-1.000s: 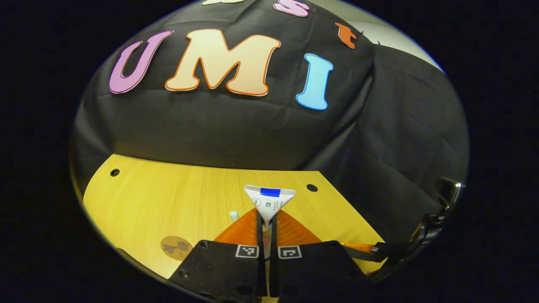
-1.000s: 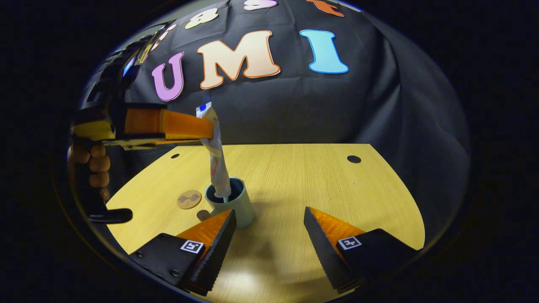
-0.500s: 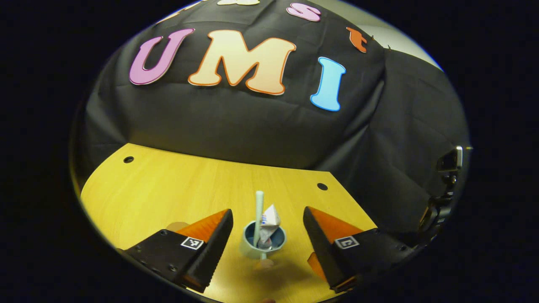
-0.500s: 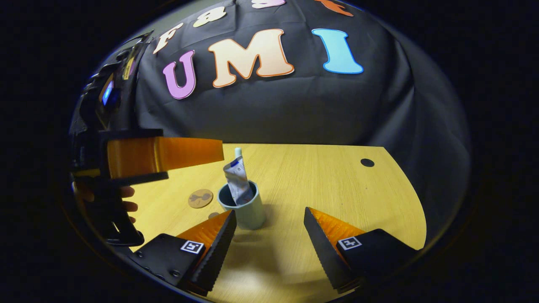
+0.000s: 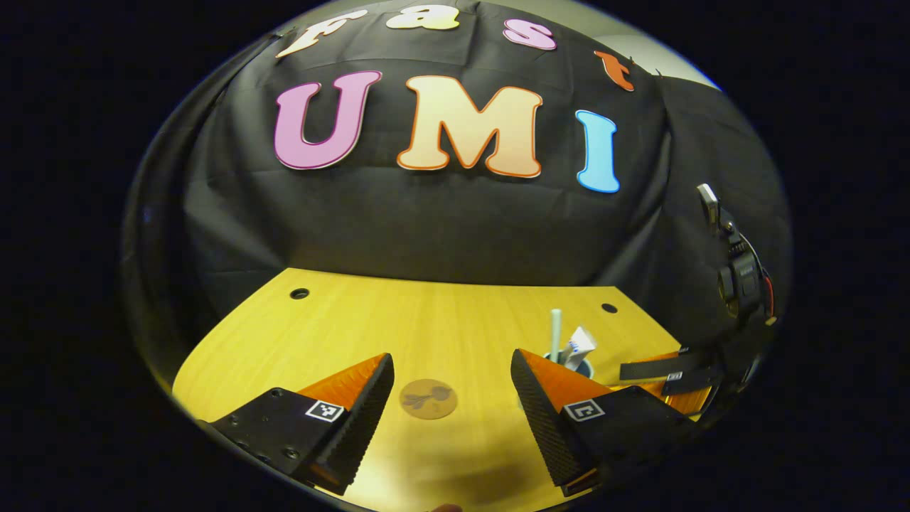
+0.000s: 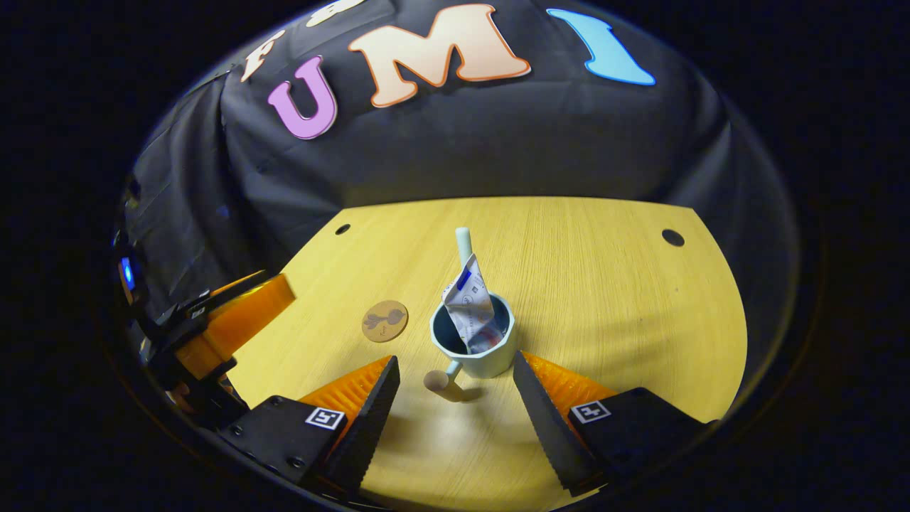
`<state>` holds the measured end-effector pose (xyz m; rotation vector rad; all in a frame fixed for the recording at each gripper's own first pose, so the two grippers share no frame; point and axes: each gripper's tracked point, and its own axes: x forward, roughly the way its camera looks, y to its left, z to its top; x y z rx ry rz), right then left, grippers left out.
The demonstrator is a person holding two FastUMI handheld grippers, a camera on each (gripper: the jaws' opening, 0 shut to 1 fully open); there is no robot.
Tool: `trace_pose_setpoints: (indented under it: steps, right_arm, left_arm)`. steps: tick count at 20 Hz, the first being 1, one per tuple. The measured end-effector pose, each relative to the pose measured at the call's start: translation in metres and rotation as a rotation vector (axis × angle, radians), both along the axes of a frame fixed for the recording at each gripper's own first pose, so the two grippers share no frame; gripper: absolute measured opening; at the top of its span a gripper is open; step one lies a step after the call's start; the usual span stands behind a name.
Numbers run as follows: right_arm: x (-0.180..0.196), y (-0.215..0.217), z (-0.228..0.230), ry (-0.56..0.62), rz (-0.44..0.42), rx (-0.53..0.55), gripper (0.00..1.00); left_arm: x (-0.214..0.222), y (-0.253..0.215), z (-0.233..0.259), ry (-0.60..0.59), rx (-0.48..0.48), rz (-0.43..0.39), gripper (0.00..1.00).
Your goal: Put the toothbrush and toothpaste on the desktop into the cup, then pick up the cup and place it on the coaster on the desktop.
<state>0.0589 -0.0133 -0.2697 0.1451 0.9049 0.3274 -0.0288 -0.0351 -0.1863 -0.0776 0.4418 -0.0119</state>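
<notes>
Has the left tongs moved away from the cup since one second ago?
Yes. The left tongs now frame the coaster, with the cup off to their right.

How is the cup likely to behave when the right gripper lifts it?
The cup looks rigid and small, so probably light. The toothbrush and toothpaste lean loose above its rim and may shift or rattle if it tilts. Its smooth round wall could slip or turn between the fingers; the side handle might catch one.

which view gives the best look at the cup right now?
Right gripper view: the cup sits central between the open right tool, rim, handle, toothpaste and toothbrush all clear. In the left gripper view the cup is small, mostly hidden behind a finger of the left tool.
</notes>
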Motion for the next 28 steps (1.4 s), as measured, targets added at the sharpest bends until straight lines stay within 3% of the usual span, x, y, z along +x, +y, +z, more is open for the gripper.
trace_pose_setpoints:
  steps: [3, 4, 5, 9, 10, 11, 17, 23, 26, 28]
  right_arm:
    - [-0.002, 0.005, -0.012, 0.116, -0.032, -0.031, 0.98]
    - [-0.002, 0.006, -0.018, 0.148, -0.039, -0.050, 0.93]
    - [-0.001, 0.007, -0.024, 0.184, -0.041, -0.067, 0.98]
    - [0.000, 0.013, -0.048, 0.322, -0.045, -0.111, 0.97]
    - [0.001, 0.015, -0.053, 0.343, -0.042, -0.128, 0.91]
    - [0.004, 0.017, -0.059, 0.358, -0.038, -0.146, 0.97]
    - [0.012, 0.007, -0.083, 0.384, -0.037, -0.289, 0.87]
    - [0.007, 0.009, -0.096, 0.421, -0.024, -0.312, 0.43]
    - [0.008, 0.015, -0.090, 0.414, -0.008, -0.300, 0.29]
    - [0.005, 0.029, -0.091, 0.417, -0.001, -0.252, 0.29]
  left_arm:
    - [-0.011, 0.042, 0.000, -0.009, 0.002, 0.067, 0.95]
    - [-0.016, 0.056, -0.001, -0.009, 0.004, 0.087, 0.96]
    - [-0.019, 0.067, -0.002, -0.010, 0.004, 0.103, 0.95]
    - [-0.035, 0.104, -0.008, -0.001, 0.010, 0.155, 0.95]
    - [-0.039, 0.111, -0.011, 0.004, 0.008, 0.167, 0.95]
    - [-0.045, 0.118, -0.013, 0.010, 0.003, 0.179, 0.95]
    - [-0.070, 0.153, -0.026, 0.053, -0.005, 0.234, 0.95]
    - [-0.072, 0.167, -0.029, 0.063, 0.003, 0.226, 0.95]
    - [-0.070, 0.166, -0.030, 0.063, -0.007, 0.212, 0.95]
    - [-0.069, 0.166, -0.031, 0.064, -0.008, 0.203, 0.95]
